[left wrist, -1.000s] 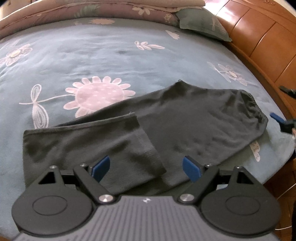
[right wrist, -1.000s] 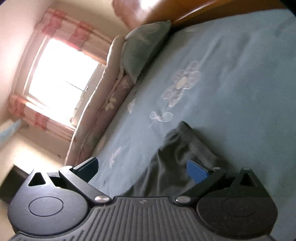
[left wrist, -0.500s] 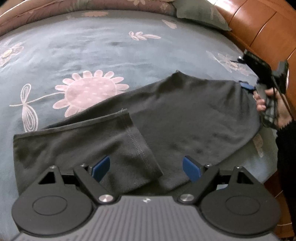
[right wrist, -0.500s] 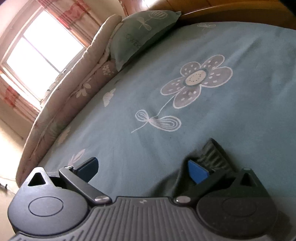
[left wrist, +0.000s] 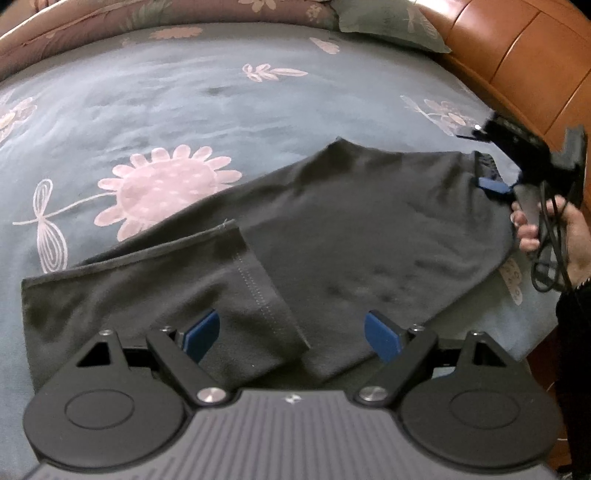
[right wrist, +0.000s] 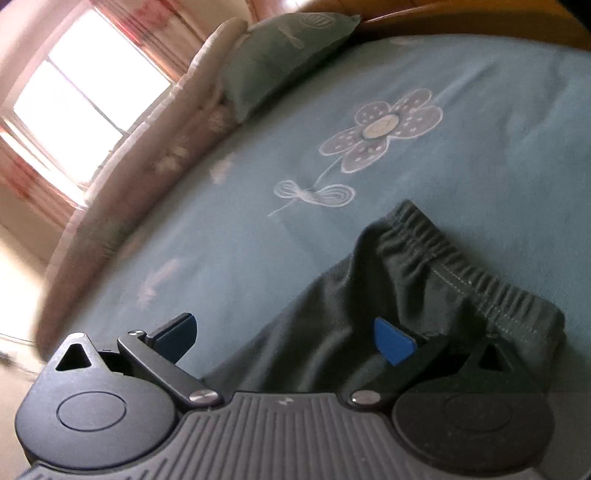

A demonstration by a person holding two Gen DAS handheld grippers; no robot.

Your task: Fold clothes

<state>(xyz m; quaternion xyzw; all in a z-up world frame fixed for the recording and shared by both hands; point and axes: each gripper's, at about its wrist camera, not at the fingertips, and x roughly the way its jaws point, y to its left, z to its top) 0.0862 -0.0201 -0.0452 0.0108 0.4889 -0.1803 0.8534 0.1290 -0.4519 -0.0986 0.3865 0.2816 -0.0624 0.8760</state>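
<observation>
Left gripper (left wrist: 291,332) spread wide, blue pads well apart, gripping nothing, poised over the near edge of dark grey trousers (left wrist: 332,236). Below and between the pads, a folded-back trouser leg (left wrist: 166,288) with a stitched hem, lying on top of the rest of the garment. Right gripper (right wrist: 286,338) likewise parted and empty, low at the elastic waistband (right wrist: 461,266), one blue pad over gathered fabric, the other over bare bedding; contact with the cloth not clear. Seen from the left wrist camera at the far right, held in a hand (left wrist: 554,236) with a cable trailing. Trousers spread flat across a blue-grey bedspread (left wrist: 184,103) patterned with pale flowers. Beyond, a green pillow (right wrist: 280,48), a rolled quilt (left wrist: 147,14), a wooden headboard (left wrist: 517,48), a bright window (right wrist: 74,96).
</observation>
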